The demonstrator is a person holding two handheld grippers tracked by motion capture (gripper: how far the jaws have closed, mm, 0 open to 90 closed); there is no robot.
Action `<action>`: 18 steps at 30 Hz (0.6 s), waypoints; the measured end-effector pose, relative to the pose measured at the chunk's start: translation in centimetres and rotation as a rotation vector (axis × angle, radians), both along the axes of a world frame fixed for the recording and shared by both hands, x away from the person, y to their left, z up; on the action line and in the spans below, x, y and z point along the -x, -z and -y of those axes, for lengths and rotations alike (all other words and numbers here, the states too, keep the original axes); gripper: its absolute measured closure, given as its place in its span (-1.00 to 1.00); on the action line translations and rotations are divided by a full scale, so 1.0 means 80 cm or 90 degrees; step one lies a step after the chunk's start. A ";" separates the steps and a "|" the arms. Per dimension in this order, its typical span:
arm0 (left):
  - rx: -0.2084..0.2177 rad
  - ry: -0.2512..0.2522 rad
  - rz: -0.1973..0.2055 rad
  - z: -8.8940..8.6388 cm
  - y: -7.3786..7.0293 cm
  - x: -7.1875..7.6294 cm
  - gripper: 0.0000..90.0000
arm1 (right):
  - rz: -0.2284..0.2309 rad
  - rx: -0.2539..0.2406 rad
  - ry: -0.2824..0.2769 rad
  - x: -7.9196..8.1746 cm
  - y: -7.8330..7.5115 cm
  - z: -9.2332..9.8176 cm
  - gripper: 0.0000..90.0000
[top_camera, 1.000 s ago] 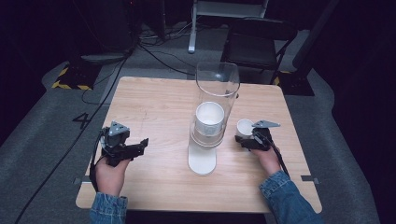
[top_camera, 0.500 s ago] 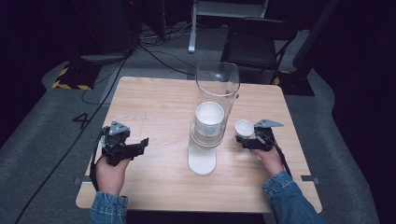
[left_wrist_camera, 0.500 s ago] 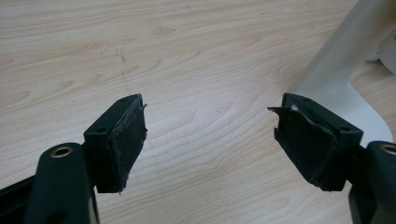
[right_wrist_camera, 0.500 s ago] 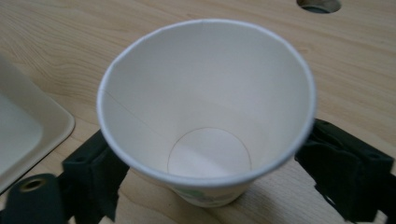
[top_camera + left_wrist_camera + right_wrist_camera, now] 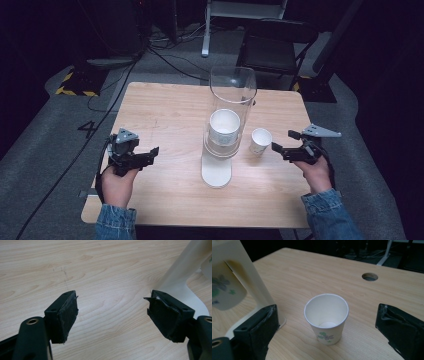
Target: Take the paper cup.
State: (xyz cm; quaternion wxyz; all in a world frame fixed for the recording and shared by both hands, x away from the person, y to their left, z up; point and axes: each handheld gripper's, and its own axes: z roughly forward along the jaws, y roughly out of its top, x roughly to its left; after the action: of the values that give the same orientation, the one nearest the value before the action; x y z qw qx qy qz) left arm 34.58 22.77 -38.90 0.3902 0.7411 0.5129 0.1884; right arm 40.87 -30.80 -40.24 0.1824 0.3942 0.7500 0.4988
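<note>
Your left hand-held gripper sits at about eight o'clock on the worktop, jaws spread with nothing between them. The left gripper view adds what the high view cannot: its worn black pads hang just above bare wood grain, and the cream foot of the cup dispenser runs in at two o'clock of that view.

At the centre of the worktop stands the cup dispenser, a clear upright tube on a cream base. From above you look straight down into a white cup held inside the tube; the right gripper view shows that stacked cup from the side, blurred, with a green and blue print.

Just beside the dispenser, toward three o'clock, the loose paper cup stands upright on the wood, touching nothing. The right gripper view shows it is empty, with a small flower print near its base.

Your right hand-held gripper points at that cup from three o'clock. Its jaws have just been opening and now stand wide, well apart from the cup walls, nothing gripped.

There is open wood all along the near edge and across the far left quarter. A round cable hole lies beyond the cup in the right gripper view.
</note>
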 end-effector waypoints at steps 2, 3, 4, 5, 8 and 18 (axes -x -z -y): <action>0.002 -0.001 -0.001 -0.005 -0.001 0.000 -0.49 | 0.008 -0.005 0.004 0.007 -0.010 0.009 -0.89; 0.005 -0.001 0.000 -0.007 -0.002 0.001 -0.49 | 0.013 -0.002 0.008 0.010 -0.015 0.013 -0.89; 0.009 0.000 0.000 -0.008 -0.002 0.001 -0.49 | 0.016 0.004 0.012 0.014 -0.019 0.017 -0.89; 0.010 0.003 -0.001 -0.010 -0.003 0.001 -0.50 | 0.018 0.015 0.015 0.016 -0.023 0.020 -0.89; 0.012 0.012 0.002 -0.013 -0.003 0.000 -0.50 | 0.016 0.021 0.026 0.025 -0.035 0.032 -0.88; 0.005 0.018 -0.006 -0.017 -0.003 -0.002 -0.51 | -0.003 0.067 0.103 0.038 -0.055 0.079 -0.78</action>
State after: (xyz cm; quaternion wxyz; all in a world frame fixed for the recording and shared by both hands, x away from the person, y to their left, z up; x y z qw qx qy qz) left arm 34.71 24.14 -38.67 0.3931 0.7475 0.5050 0.1779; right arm 37.80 -37.11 -35.80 0.2409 0.4448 0.7413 0.4411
